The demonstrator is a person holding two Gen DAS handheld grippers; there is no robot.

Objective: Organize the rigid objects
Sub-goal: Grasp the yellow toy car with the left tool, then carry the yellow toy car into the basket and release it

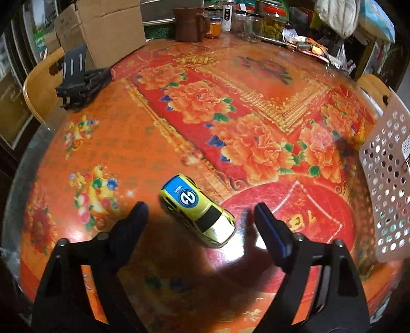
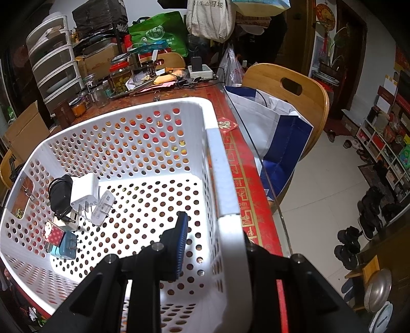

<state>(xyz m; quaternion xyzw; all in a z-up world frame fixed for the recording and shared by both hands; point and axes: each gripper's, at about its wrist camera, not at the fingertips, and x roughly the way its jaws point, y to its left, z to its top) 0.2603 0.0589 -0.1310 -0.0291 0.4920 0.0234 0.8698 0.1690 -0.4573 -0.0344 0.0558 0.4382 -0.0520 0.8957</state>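
A yellow toy car [image 1: 197, 210] with a blue roof lies on the red flowered table [image 1: 230, 107]. My left gripper [image 1: 200, 206] hangs over it, open, one finger on each side of the car and neither pad touching it. The white perforated basket [image 1: 387, 184] stands at the table's right edge. In the right wrist view my right gripper [image 2: 215, 225] is shut on the basket's side wall [image 2: 220, 164], with one finger [image 2: 182, 230] inside and the other hidden behind the rim. A white charger [image 2: 84, 192], a black cable [image 2: 60, 194], a card [image 2: 102, 207] and a blue plug [image 2: 66, 247] lie inside.
A black clip stand [image 1: 77, 79] sits at the table's far left near a cardboard box [image 1: 102, 28]. A brown mug [image 1: 189, 24] and jars [image 1: 271, 20] line the back. A wooden chair [image 2: 289, 87] with a blue and white bag [image 2: 276, 133] stands beside the table.
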